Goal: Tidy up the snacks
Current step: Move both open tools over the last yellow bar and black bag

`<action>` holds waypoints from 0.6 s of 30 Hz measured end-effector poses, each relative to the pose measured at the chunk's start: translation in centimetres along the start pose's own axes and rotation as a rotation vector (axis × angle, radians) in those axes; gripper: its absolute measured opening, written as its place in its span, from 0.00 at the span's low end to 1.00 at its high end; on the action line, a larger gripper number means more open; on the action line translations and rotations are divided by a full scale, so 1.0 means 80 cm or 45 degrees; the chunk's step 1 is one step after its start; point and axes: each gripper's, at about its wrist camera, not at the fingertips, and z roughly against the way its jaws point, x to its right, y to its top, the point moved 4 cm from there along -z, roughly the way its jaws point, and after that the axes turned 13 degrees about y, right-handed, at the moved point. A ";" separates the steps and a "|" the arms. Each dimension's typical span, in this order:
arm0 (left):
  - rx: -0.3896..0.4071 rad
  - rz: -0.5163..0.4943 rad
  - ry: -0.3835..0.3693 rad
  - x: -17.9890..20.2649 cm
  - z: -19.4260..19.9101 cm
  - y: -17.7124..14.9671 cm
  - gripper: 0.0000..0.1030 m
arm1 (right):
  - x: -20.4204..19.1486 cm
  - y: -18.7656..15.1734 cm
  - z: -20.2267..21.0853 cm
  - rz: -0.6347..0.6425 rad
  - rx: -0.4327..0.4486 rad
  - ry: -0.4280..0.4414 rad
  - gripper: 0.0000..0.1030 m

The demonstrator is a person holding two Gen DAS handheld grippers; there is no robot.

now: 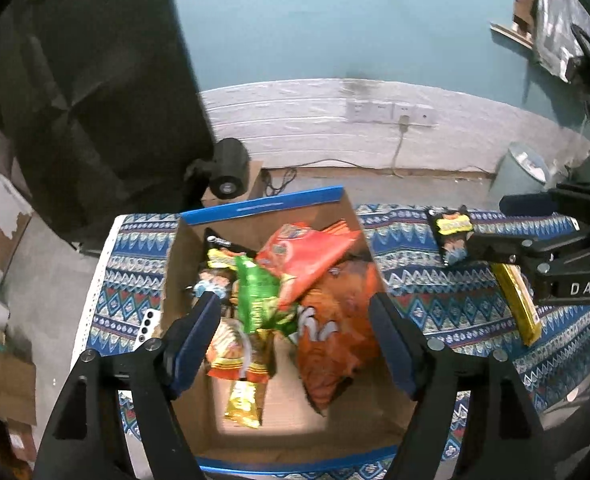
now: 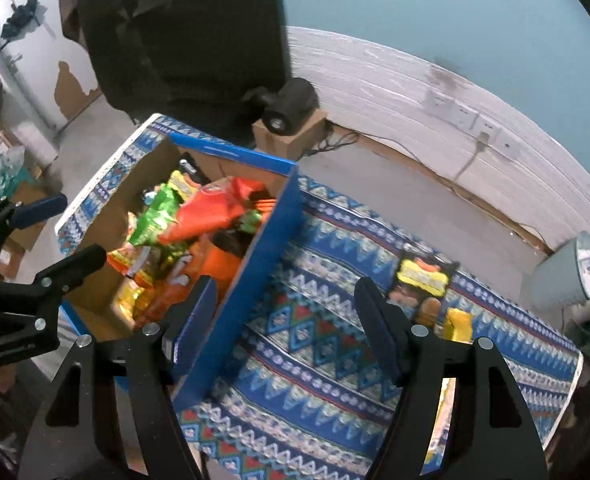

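Teal wall and a white baseboard are running behind a table draped in a blue patterned cloth, and on that cloth a cardboard box with blue outer walls is serving as the landmark for everything else.

Going from left to right: at the box's left wall a white strip with dark dots is lying on the cloth. Inside the box, snack bags are piling up: a green bag near the middle, a red-orange bag leaning toward the far right corner, a large orange bag along the right wall, and a small gold packet nearest the front. The left gripper is hanging over the box with its jaws spread and nothing between them.

Right of the box, the right gripper is hovering with jaws spread and empty, straddling the box's right wall. Farther right of the box, well apart from it, a dark packet with a yellow label and a gold-yellow bar are lying on the cloth, just beside each other.

The step in hand looks like fetching those two. Doing it well probably means carrying the right gripper away from the box, dropping over the dark packet first, and pinching across its narrow width. A flat wrapper is likely slipping unless one pad is getting under an edge.
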 end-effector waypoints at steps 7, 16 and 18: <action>0.019 -0.092 -0.009 0.044 0.014 0.003 0.77 | 0.030 -0.022 0.027 -0.026 0.019 -0.039 0.70; 0.009 -0.208 -0.037 0.104 0.021 0.003 0.79 | 0.085 -0.063 0.051 -0.096 0.016 -0.082 0.70; -0.001 -0.234 -0.049 0.118 0.020 0.002 0.79 | 0.098 -0.073 0.056 -0.120 0.012 -0.092 0.70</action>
